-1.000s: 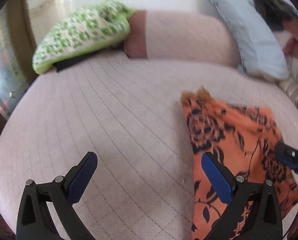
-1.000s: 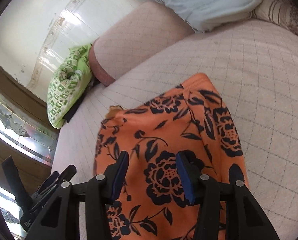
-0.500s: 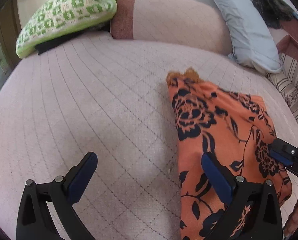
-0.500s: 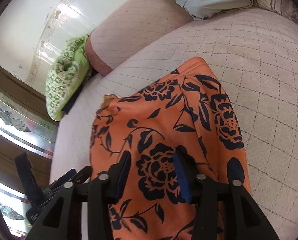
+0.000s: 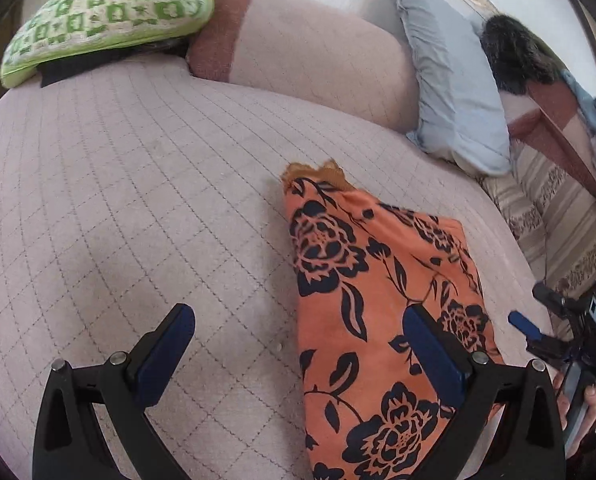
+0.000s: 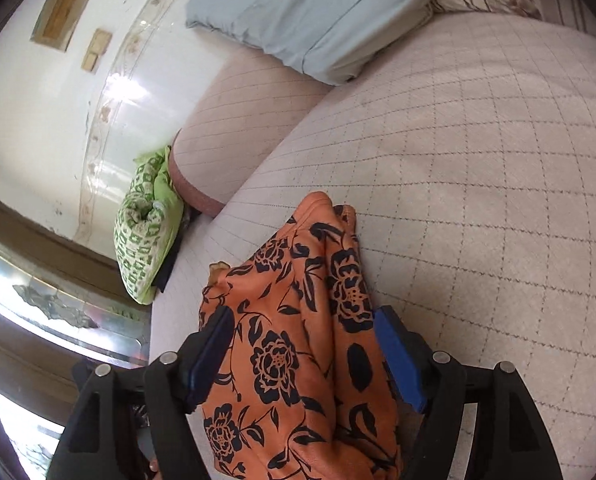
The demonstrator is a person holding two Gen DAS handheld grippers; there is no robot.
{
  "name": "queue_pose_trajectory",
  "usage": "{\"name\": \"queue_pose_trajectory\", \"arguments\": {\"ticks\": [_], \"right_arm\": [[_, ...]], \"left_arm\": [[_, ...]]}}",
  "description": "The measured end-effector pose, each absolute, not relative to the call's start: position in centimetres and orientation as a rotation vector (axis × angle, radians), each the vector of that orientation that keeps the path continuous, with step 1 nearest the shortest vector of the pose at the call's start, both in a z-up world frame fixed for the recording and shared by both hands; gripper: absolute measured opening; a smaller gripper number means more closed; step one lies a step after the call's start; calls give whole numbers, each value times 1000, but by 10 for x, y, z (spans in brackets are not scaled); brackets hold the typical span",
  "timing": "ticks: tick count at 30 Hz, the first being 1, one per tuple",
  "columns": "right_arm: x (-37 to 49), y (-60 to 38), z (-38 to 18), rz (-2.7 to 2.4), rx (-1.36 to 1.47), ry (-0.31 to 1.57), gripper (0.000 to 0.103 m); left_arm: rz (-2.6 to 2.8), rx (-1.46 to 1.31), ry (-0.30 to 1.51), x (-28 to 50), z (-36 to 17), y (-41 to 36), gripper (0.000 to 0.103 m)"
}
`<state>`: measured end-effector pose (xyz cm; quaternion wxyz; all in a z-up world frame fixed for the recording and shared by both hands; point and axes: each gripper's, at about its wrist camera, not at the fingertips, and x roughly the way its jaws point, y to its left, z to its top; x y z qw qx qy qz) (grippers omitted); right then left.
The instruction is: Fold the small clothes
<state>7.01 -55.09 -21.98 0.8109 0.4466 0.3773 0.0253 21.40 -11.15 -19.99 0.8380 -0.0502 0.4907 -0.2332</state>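
Observation:
An orange garment with black flowers [image 5: 362,304] lies folded lengthwise on the pink quilted bed [image 5: 137,184]. My left gripper [image 5: 298,352] is open; its right finger hangs over the garment's near part and its left finger over bare quilt. My right gripper [image 6: 304,350] is open, its blue pads on either side of the garment [image 6: 293,344], which rises bunched between them. The right gripper also shows at the right edge of the left wrist view [image 5: 538,332].
A green and white patterned pillow [image 5: 101,12] and a pink bolster [image 5: 310,52] lie at the head of the bed. A pale blue pillow [image 5: 454,96] leans to the right. Striped bedding [image 5: 554,200] lies beyond the bed's right edge.
The right gripper's fingers have spread wider, and the garment now looks narrower and bunched between them. The left gripper has drawn back and tilted, staying open.

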Motion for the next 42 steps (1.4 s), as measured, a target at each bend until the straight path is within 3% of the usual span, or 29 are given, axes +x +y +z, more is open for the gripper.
{"name": "queue_pose_trajectory", "arguments": {"ticks": [16,38,40,42], "right_arm": [[75,-563,-266,52,1091,923,76],[108,-506,-280,148,976,1021,79],[108,-503,-279,141,958,1014,79],[109,-499,-277,139,928,1011,79]], "left_arm": [[-596,-103,1205,210,-233,-137,103],[-676,-171,1266,216,-254,-157,103],[-679,-166,1255,215,-254,-159,101],[-695,-161,1251,213,-255,-164,85]]}}
